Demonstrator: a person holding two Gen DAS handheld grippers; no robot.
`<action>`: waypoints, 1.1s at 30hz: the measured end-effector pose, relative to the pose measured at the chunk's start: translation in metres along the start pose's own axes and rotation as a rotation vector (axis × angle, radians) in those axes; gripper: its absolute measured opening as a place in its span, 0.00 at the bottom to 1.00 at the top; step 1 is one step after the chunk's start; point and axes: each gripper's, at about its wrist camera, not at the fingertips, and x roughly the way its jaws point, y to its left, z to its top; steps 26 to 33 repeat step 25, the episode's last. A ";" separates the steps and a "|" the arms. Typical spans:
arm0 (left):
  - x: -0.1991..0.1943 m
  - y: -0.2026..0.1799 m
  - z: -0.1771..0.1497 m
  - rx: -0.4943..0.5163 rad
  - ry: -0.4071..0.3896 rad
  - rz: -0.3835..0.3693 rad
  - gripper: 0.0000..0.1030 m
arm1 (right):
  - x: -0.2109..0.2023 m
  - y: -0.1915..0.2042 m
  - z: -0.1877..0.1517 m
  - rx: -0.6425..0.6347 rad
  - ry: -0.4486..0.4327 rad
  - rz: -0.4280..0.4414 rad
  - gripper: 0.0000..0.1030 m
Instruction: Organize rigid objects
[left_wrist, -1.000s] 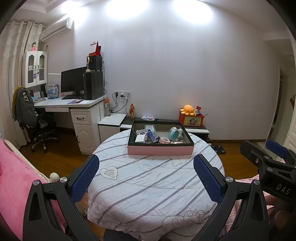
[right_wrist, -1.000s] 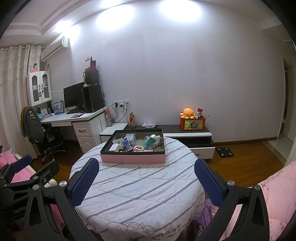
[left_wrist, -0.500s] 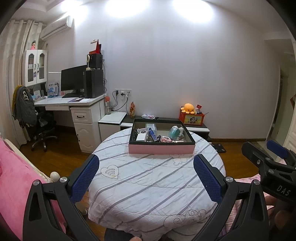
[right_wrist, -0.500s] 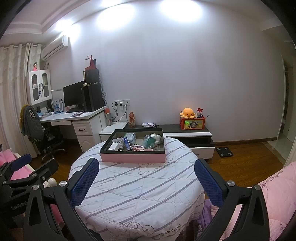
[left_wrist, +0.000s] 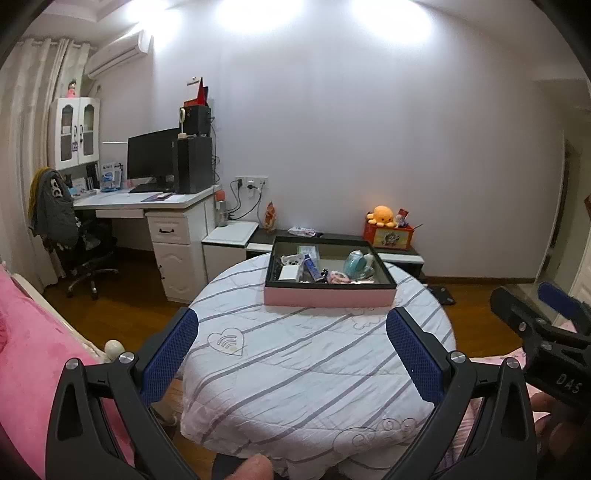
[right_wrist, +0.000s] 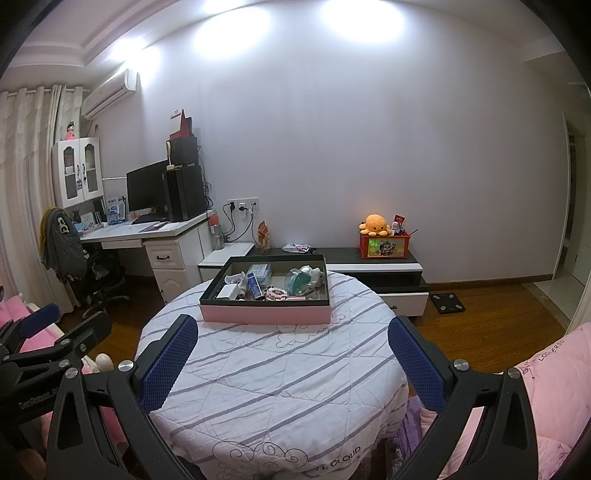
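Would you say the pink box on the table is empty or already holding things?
Holding things: the lidless pink box contains a white block, a teal item and other clutter.

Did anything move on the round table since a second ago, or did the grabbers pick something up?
Almost nothing changed. The left gripper drew back a little, so the pink box looks slightly smaller and higher in its view. The right gripper hardly shifted. Both are open and empty, with nothing taken or let go. The box and its contents sit in the same spot on the table.
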 end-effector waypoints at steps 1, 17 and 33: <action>0.001 0.000 0.000 0.000 0.005 0.000 1.00 | 0.000 0.000 -0.001 -0.001 0.001 0.000 1.00; 0.009 0.002 -0.001 -0.017 0.020 -0.073 1.00 | 0.003 -0.004 -0.002 -0.005 0.010 -0.004 1.00; 0.007 0.002 -0.001 -0.008 0.012 -0.067 1.00 | 0.006 -0.004 0.000 -0.007 0.015 -0.004 1.00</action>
